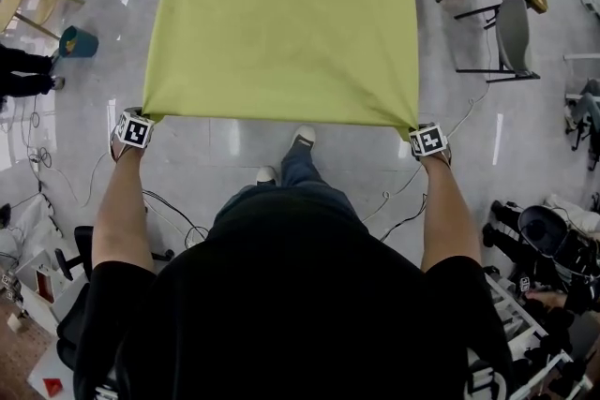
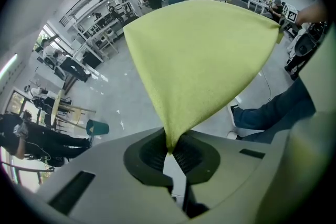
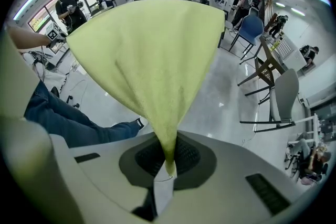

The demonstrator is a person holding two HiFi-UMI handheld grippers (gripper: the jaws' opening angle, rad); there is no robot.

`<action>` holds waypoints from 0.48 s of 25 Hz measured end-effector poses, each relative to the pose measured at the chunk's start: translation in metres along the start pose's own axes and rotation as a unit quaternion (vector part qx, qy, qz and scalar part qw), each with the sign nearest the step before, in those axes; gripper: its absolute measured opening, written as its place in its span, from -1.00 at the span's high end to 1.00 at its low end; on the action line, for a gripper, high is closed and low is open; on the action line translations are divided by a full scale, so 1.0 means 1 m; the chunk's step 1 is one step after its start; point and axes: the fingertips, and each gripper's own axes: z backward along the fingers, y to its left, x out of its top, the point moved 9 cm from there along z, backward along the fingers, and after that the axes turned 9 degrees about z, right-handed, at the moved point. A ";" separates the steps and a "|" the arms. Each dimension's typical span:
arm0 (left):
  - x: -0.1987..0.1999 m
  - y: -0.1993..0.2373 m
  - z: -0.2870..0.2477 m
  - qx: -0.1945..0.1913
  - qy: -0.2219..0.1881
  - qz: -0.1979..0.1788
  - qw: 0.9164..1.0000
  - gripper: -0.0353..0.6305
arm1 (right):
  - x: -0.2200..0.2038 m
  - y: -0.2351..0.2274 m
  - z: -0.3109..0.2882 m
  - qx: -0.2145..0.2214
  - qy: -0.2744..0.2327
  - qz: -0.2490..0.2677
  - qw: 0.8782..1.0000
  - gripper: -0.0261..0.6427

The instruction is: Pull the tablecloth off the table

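At far left, a teal plastic bucket [image 1: 79, 41] stands on the glossy grey floor [image 1: 234, 145]; you can't see what's in it. Your left tongs [image 2: 169, 150] are clamped on the near left corner of the yellow-green square fabric tablecloth [image 1: 286, 23]. It spreads flat ahead of you, near edge taut, faintly mottled, puckering at both pinched corners. Your right tongs [image 3: 168, 164] pinch its near right corner.
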 end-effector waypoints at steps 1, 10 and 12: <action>-0.007 0.001 0.003 -0.002 -0.002 -0.001 1.000 0.82 | -0.004 0.007 0.002 -0.001 0.001 -0.003 1.000 0.86; -0.066 -0.002 0.024 -0.014 -0.019 -0.013 1.000 0.82 | -0.043 0.068 0.024 -0.014 0.007 -0.014 1.000 0.86; -0.079 -0.005 0.029 -0.017 -0.018 -0.020 0.999 0.82 | -0.053 0.078 0.029 -0.016 0.006 -0.016 1.000 0.86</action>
